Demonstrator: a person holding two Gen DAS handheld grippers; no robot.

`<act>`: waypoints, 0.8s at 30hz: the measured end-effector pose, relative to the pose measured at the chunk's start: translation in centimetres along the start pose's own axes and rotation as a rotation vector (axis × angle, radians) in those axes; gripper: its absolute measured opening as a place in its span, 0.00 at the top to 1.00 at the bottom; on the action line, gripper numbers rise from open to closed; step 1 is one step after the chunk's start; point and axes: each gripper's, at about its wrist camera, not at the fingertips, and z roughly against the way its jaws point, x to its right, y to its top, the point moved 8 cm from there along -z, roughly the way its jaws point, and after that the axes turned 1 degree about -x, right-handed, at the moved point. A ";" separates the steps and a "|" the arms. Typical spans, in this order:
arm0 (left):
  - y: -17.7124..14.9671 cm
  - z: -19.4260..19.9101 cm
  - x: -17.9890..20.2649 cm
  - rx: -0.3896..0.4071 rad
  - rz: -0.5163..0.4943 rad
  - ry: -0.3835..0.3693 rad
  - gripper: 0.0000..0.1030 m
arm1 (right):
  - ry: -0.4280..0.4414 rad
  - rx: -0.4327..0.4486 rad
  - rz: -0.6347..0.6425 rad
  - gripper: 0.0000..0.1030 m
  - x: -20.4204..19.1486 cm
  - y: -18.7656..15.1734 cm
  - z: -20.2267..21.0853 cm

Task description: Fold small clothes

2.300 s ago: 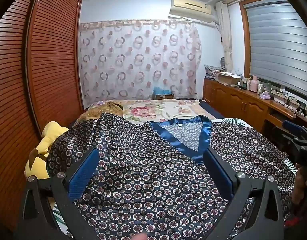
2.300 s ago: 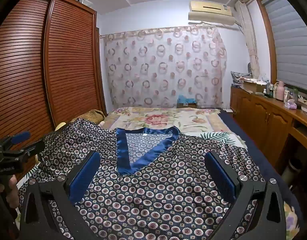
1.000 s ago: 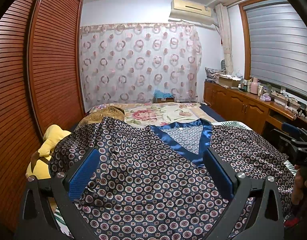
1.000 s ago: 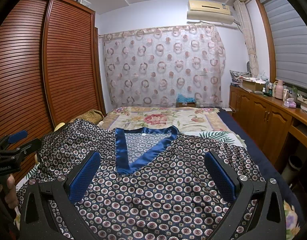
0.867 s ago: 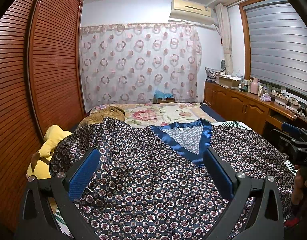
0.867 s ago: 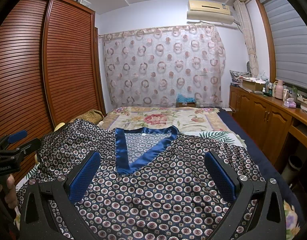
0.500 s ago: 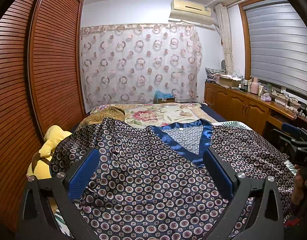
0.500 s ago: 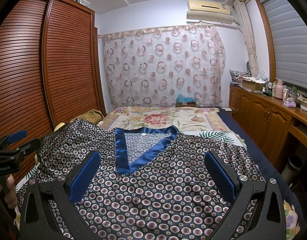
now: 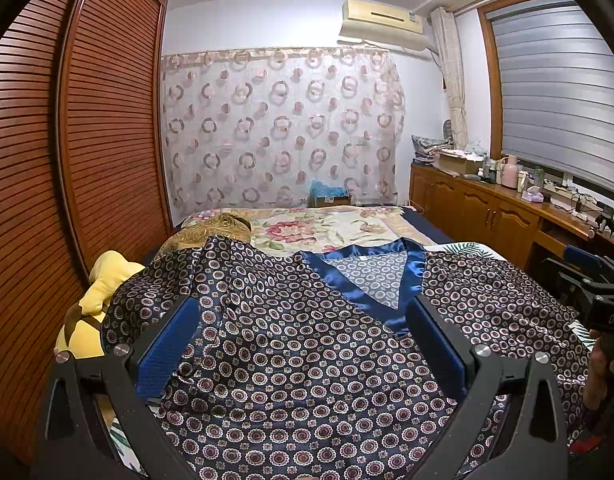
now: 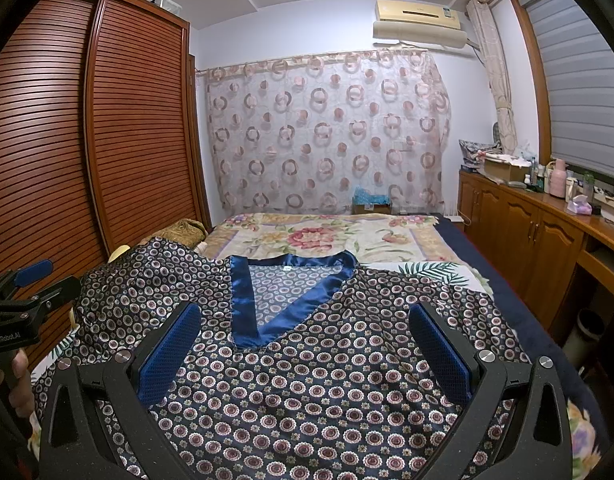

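Observation:
A dark navy satin top (image 9: 291, 344) with a ring pattern and a blue V-neck band (image 9: 411, 276) lies spread front-up on the bed; it also shows in the right wrist view (image 10: 331, 376). My left gripper (image 9: 303, 344) is open and empty, held above the top's left half. My right gripper (image 10: 303, 344) is open and empty, held above the top's middle, just below the neck band (image 10: 243, 300). Each gripper shows at the edge of the other's view: the right one (image 9: 591, 292) and the left one (image 10: 23, 292).
A floral bedspread (image 10: 327, 236) covers the far part of the bed. A yellow plush toy (image 9: 99, 300) and a gold pillow (image 9: 223, 224) lie at the left edge by the slatted wardrobe (image 9: 67, 160). A wooden cabinet (image 10: 539, 240) runs along the right.
Both grippers stay open and nearly still above the top. The left view has drifted slightly, showing a little more of the plush toy.

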 end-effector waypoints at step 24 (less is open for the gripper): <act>0.1 0.1 -0.1 0.002 -0.001 -0.001 0.00 | 0.002 0.002 0.006 0.00 -0.1 0.0 0.1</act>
